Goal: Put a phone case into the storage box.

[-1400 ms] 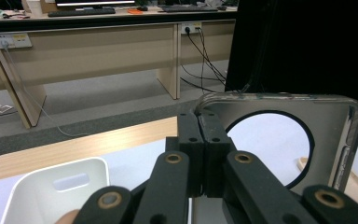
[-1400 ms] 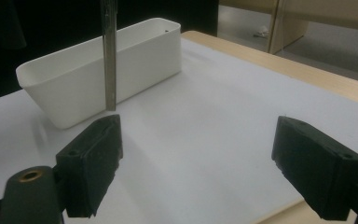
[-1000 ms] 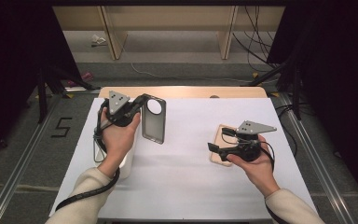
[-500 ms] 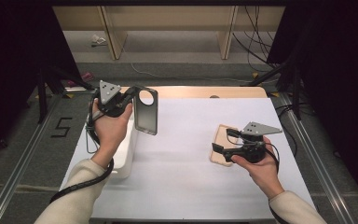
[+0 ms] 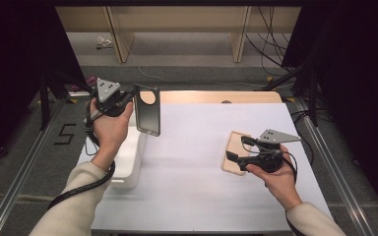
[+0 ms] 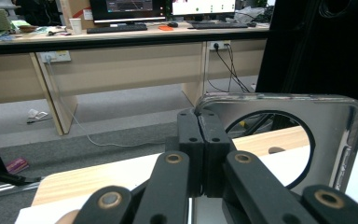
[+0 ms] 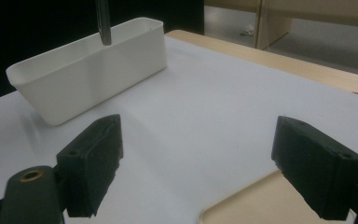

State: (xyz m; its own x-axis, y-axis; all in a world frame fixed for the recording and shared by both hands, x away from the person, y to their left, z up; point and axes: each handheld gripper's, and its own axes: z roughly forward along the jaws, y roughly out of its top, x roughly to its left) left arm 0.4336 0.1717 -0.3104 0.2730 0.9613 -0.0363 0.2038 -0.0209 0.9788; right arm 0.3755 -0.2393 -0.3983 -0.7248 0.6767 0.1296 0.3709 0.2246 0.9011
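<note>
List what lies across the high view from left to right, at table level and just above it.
left gripper → dark phone case shut in it, above the white bin's far end → tan phone case flat on the white table cover → right gripper, jaws open, at that case's near end.

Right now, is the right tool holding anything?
No, the right tool has its jaws wide apart over the white table, with nothing between them.

Cream sleeves, black grippers [image 5: 109, 101] with brass pivot screws, grey three-cornered plates (drilled), black cables
</note>
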